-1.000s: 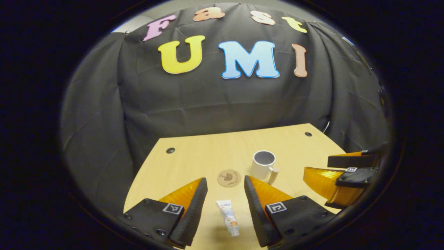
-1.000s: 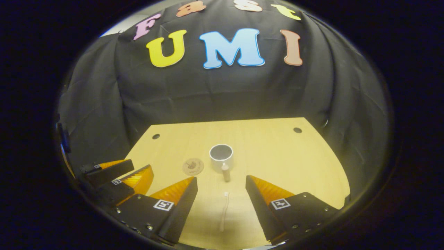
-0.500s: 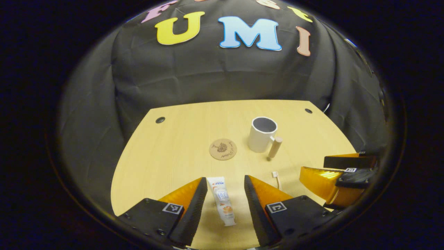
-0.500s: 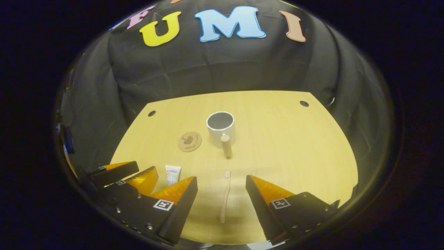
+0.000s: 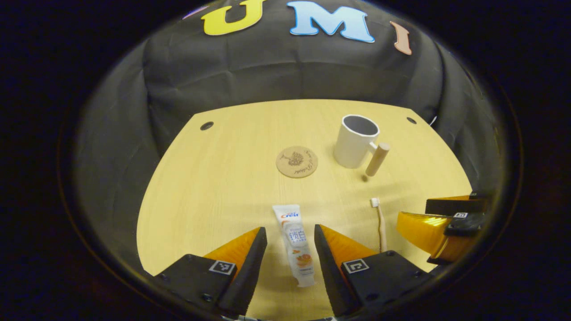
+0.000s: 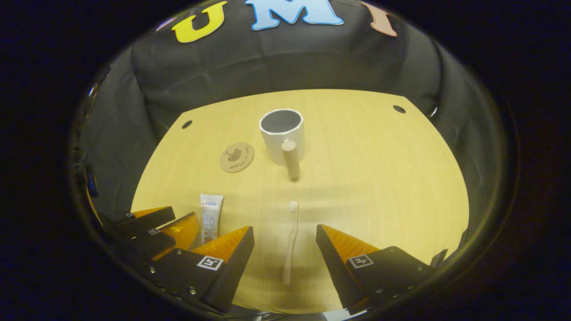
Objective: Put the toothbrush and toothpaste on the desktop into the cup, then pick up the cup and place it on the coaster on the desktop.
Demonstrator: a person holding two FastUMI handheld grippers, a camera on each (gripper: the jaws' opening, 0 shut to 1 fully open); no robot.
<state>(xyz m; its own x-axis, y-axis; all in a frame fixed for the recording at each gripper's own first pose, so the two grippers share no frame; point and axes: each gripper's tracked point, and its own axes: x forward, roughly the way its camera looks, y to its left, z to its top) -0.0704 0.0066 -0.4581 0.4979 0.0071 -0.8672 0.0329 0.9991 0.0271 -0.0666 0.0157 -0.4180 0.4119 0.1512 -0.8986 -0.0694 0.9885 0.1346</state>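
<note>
Left gripper view: left tongs (image 5: 290,236) spread wide at 6 o'clock, straddling the toothpaste (image 5: 295,244), which lies flat on the counter (image 5: 214,178) between the two fingers without touching either, cap end toward the camera, flat crimped end pointing to 12 o'clock. Farther up, round coaster (image 5: 296,162) just above centre at 12 o'clock, bare on the wood. White cup (image 5: 355,140) upright at 1 o'clock, just beside the coaster but apart from it, its wooden peg handle sticking out toward 4 o'clock, dark and hollow inside. Toothbrush (image 5: 380,223) flat on the counter at 4 o'clock, bristle head toward the cup, lower handle hidden behind the near finger. Right tongs (image 5: 439,225) seen at 4 o'clock near the counter's edge, fingers parted. Right gripper view: right tongs (image 6: 285,240) likewise wide open at 6 o'clock, toothbrush (image 6: 290,243) lying lengthwise midway between the fingers, touching neither, head aimed at 12 o'clock. Cup (image 6: 283,136) straight ahead at 12 o'clock, handle pointing back toward the camera; coaster (image 6: 237,157) at 11 o'clock beside it. Toothpaste (image 6: 210,217) at 8 o'clock, with the left tongs (image 6: 171,225) around its lower end, gaping, nothing gripped.
</note>
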